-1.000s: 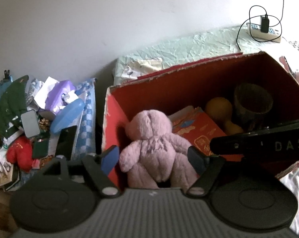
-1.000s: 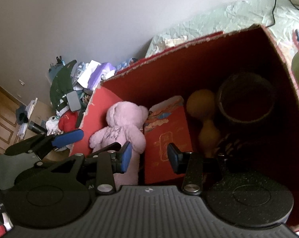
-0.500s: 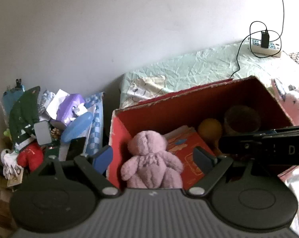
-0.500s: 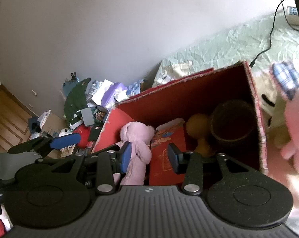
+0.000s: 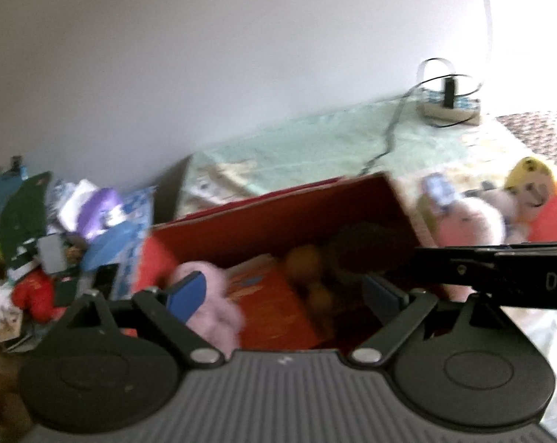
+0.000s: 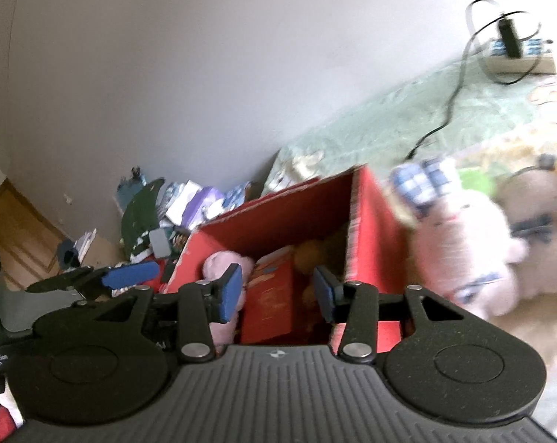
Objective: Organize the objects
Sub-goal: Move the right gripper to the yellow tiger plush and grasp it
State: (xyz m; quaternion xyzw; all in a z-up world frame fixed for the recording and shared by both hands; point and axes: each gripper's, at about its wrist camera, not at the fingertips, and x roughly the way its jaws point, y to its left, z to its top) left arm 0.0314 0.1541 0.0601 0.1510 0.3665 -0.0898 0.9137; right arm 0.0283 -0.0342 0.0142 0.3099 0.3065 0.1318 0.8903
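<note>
**A:** so what's sitting in the red box (image 5: 278, 221) right now? both views are pretty blurry.

**B:** a pink teddy bear (image 6: 219, 265) is leaning in the near-left corner, a red-orange carton (image 5: 274, 295) is standing just right of it, touching it, and orange rounded things (image 5: 304, 258) are lying further right, against something dark at the far-right end. can't tell what the dark thing is.

**A:** and the grippers?

**B:** the left hand-held gripper (image 5: 282, 293) is hanging above the near edge of the box, jaws wide and opening, gripping nothing; the bear and carton are only showing behind the gap. the right hand-held gripper (image 6: 276, 293) is about halfway open and opening too, nothing pinched. its blue fingertips (image 6: 231, 291) are framing the carton from above, not touching it.

**A:** stuff outside the box?

**B:** 2 or 3 plush toys are lying on the bed (image 6: 407, 118) right of the box: a pale pink plush (image 6: 467, 254) just beside the box wall, and a yellow-and-orange plush (image 5: 537, 203) further right. a power strip (image 5: 449, 109) is sitting at the far end near the wall. a heap of clutter (image 5: 57, 229) is piling up left of the box.
</note>
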